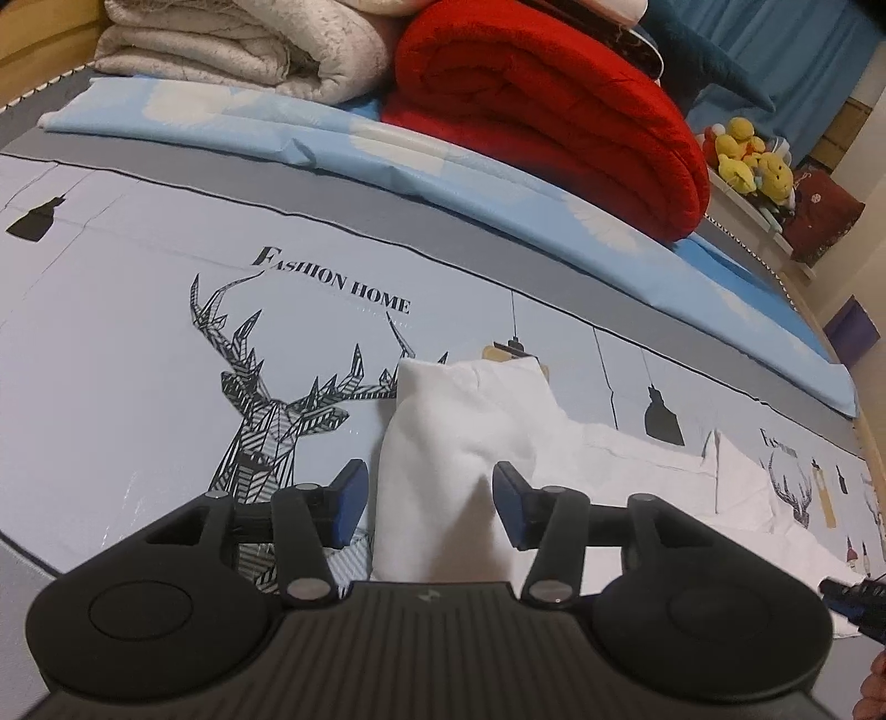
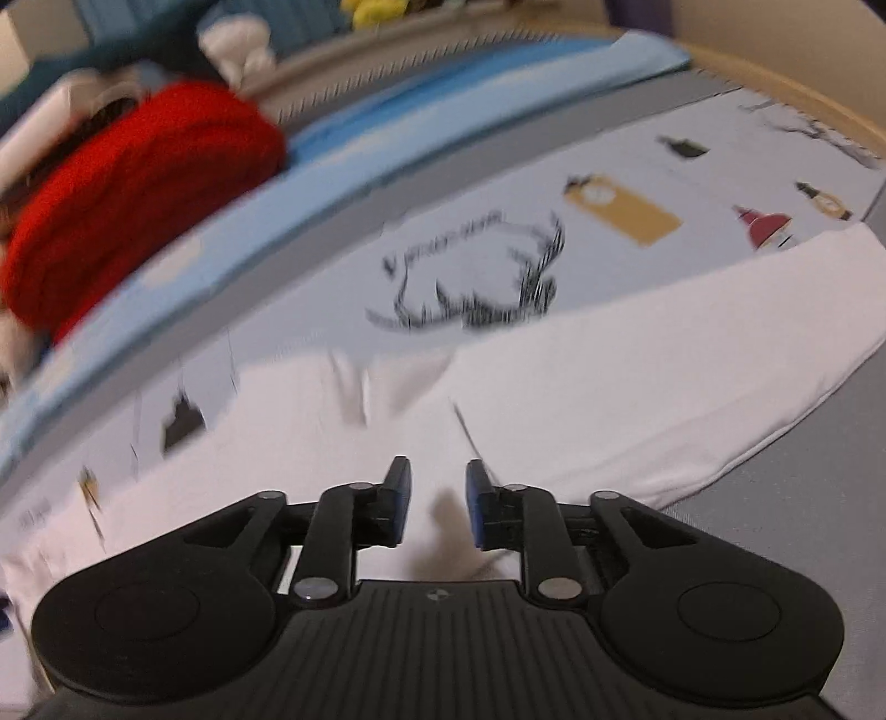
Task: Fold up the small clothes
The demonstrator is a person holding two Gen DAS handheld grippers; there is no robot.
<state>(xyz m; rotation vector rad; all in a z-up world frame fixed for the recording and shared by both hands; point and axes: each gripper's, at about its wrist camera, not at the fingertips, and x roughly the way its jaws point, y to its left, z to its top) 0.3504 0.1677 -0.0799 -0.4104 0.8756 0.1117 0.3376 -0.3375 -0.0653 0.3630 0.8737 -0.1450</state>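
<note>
The white garment is seen spread on the printed bedsheet in the lower middle of the left wrist frame, with a raised fold standing between the blue-padded fingers of the left gripper, which are set wide apart and are not pressed on the cloth. In the blurred right wrist frame the garment is stretched flat from lower left to right, and the right gripper is held low over it, its fingers parted to a narrow gap with nothing clamped. A red blanket and a pale quilt are stacked at the top of the left frame.
</note>
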